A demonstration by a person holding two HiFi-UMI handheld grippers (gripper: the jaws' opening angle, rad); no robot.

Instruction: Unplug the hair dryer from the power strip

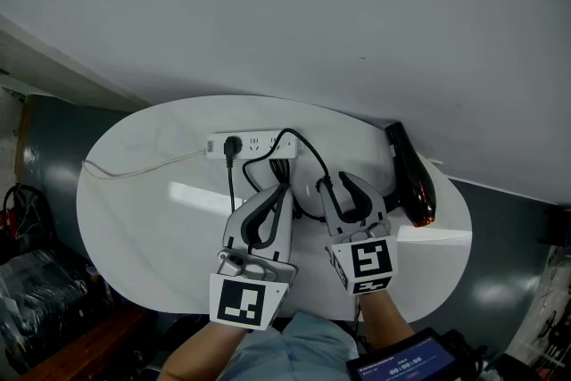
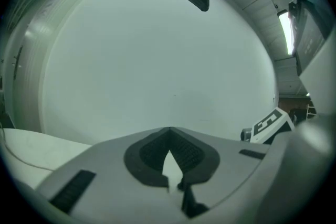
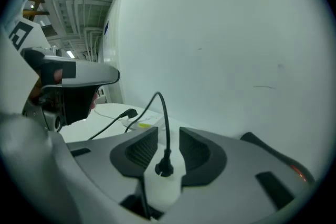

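Note:
A white power strip (image 1: 259, 144) lies at the back of the white oval table (image 1: 143, 227). One black plug (image 1: 233, 144) sits in it, its cord running toward me. A second black plug (image 3: 164, 168) lies on the table between the jaws of my right gripper (image 3: 168, 136), and the pads stand clear of it. Its cord (image 1: 299, 143) arches up and back toward the strip (image 3: 137, 122). The black hair dryer (image 1: 412, 176) lies at the table's right. My left gripper (image 1: 282, 190) is beside the right gripper (image 1: 335, 183), its tips shut with nothing seen between them.
The strip's white lead (image 1: 134, 167) trails off to the left table edge. A pale wall rises right behind the table. Dark clutter (image 1: 27, 281) sits on the floor at left. A small screen device (image 1: 406, 363) is at the bottom right.

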